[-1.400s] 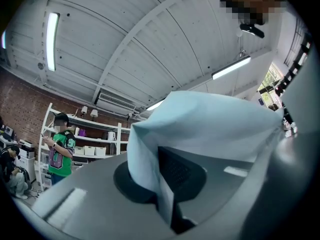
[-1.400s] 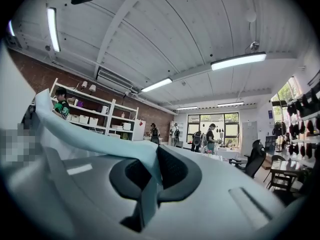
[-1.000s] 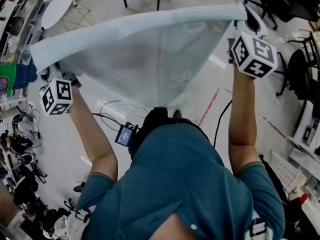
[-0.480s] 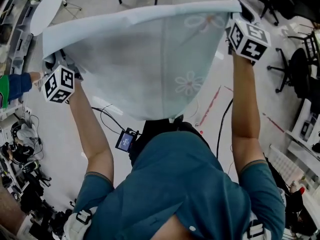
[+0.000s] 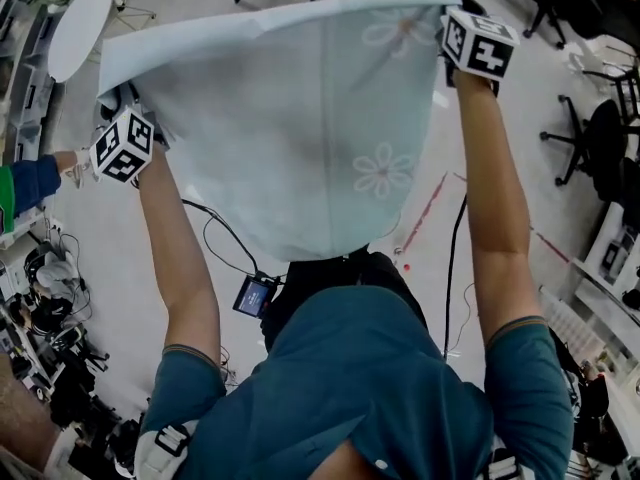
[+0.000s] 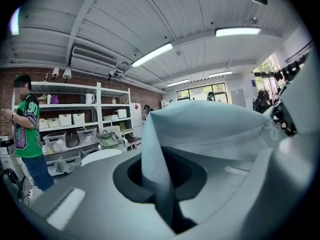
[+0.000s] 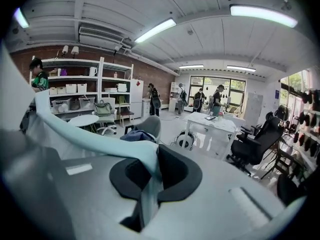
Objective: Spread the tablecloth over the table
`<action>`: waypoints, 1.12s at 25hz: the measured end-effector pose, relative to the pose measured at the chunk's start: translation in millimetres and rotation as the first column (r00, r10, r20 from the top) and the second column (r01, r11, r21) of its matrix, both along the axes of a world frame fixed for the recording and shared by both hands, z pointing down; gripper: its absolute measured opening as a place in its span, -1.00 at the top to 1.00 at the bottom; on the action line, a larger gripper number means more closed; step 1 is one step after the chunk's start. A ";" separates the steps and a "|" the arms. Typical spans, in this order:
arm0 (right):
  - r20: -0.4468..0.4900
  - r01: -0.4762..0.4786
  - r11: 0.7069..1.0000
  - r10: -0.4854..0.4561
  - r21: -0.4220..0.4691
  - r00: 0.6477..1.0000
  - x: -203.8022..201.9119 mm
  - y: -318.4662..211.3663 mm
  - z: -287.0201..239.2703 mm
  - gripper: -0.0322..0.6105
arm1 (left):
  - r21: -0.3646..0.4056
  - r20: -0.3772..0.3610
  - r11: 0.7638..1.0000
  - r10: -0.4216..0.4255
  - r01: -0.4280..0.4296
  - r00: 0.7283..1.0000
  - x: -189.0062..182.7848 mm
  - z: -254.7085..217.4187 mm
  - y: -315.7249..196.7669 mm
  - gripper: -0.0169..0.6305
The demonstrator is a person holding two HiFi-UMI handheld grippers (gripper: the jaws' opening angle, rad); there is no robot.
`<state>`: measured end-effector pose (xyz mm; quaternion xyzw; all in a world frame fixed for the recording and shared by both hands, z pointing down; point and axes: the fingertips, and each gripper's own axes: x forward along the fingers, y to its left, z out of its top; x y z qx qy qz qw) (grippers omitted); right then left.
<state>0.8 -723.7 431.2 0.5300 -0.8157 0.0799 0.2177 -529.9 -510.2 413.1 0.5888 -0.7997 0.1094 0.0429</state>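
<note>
A pale blue tablecloth point(image 5: 300, 118) with flower prints is stretched in the air between my two grippers and hangs down toward my body. My left gripper point(image 5: 118, 108) holds its top left corner, and my right gripper point(image 5: 455, 3) holds the top right corner. In the left gripper view the cloth point(image 6: 200, 129) is pinched as a fold between the shut jaws of the left gripper point(image 6: 167, 204). The right gripper view shows the cloth's edge point(image 7: 100, 141) running into the shut right gripper point(image 7: 145, 204). A white rectangular table point(image 7: 215, 126) stands ahead.
A round white table point(image 5: 78, 16) stands far left, and a chair with a blue garment point(image 7: 142, 129) stands ahead. A person in a green shirt point(image 6: 25, 134) stands by shelves at the left. Office chairs point(image 5: 590, 148) are on the right. Cables point(image 5: 215, 233) lie on the floor.
Both arms have stretched further out in front of me, carrying the cloth's top edge away. The cloth now hangs flatter and longer, and both grips have held.
</note>
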 end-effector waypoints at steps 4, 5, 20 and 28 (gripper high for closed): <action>-0.039 0.019 0.996 -0.022 -0.082 0.999 -20.1 -40.8 44.2 0.86 | -0.087 -0.005 0.996 -0.007 0.006 1.000 -19.0 42.3 -35.9 0.91; -0.050 0.020 0.994 -0.025 -0.105 0.998 -22.7 -51.1 57.9 0.86 | -0.117 -0.009 0.993 -0.009 0.008 1.000 -22.4 56.7 -45.5 0.91; -0.165 0.120 0.854 -0.233 -0.506 0.958 9.7 -20.0 248.8 0.54 | -0.551 -0.039 0.835 -0.046 0.016 0.998 -20.2 252.3 -6.1 0.78; -0.125 0.175 0.888 -0.249 -0.424 0.960 -22.9 22.5 218.7 0.54 | -0.370 -0.055 0.928 0.027 -0.046 0.998 12.0 192.5 12.9 0.84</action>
